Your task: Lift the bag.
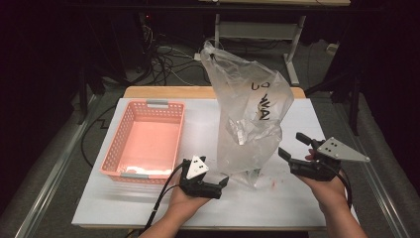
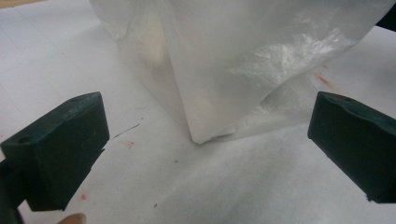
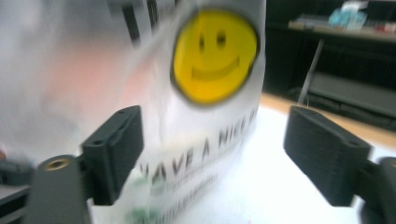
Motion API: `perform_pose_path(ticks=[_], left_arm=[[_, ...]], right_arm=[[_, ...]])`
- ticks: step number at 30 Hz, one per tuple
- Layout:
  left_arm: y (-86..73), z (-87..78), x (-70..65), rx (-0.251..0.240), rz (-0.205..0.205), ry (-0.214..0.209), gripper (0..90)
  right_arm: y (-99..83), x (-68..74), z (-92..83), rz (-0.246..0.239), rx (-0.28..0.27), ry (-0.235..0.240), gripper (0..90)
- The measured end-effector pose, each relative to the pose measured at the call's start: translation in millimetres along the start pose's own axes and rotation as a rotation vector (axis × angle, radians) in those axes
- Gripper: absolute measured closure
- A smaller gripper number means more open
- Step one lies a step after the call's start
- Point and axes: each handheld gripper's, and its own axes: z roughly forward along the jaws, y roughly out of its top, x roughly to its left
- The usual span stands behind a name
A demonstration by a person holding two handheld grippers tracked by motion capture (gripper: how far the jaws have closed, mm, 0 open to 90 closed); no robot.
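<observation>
Translucent crinkled plastic bag (image 1: 250, 109) with yellow smiley print (image 3: 215, 56), standing upright mid-desk (image 1: 277, 198) on the white top. Pink perforated plastic basket (image 1: 146, 139) well to its left. Left tongs (image 1: 213, 187) open, near bag's base corner (image 2: 201, 137). Right tongs (image 1: 292, 146) open, just beside the bag, not touching.

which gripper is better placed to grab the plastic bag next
Probably the left gripper: its open jaws sit low at the base of the plastic bag, with the bottom corner centred between them. The right gripper is open too, but looks slightly off to the bag's side.
</observation>
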Motion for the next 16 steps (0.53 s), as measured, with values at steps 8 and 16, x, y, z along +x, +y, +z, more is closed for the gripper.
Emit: perform_pose_path(ticks=[8,16], left_arm=[[-2.1,0.8,0.7,0.012,-0.001,-0.002,0.0],[-3.5,-2.9,1.0,-0.002,0.0,0.007,0.0]], right_arm=[[-50.6,6.4,12.7,0.061,0.082,0.013,0.0],[-75.4,11.6,19.0,0.05,0.114,0.022,0.0]])
